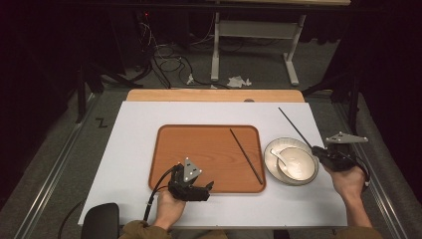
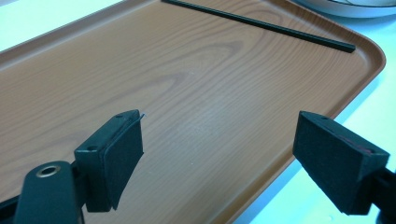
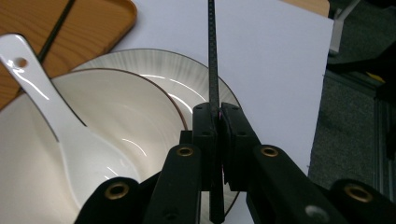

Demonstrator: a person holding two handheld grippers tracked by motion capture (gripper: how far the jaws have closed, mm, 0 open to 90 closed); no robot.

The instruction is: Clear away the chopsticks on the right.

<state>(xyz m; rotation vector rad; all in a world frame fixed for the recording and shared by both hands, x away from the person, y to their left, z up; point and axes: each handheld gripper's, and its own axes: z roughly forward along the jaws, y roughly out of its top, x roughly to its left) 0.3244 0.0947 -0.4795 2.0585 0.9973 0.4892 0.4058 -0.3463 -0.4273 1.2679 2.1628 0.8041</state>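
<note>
My right gripper (image 1: 318, 151) sits at the right of the high view, its jaws pressed tight together on a thin black chopstick (image 1: 294, 127) that slants up and to the left from them over the white table cover (image 1: 139, 119). In the right gripper view that same chopstick (image 3: 213, 56) runs straight up the middle of the frame from between my closed pads, just above the rim of the plate (image 3: 187, 70). A white bowl (image 3: 112, 121) rests on that plate, with a white spoon (image 3: 42, 93) lying in it at the left of the frame.

My left gripper (image 1: 208, 188) hovers over the lower edge of the wooden tray (image 1: 199, 144), jaws spread wide and holding nothing. The second chopstick (image 2: 261, 25) lies flat on the tray at the upper right of the left gripper view.
</note>
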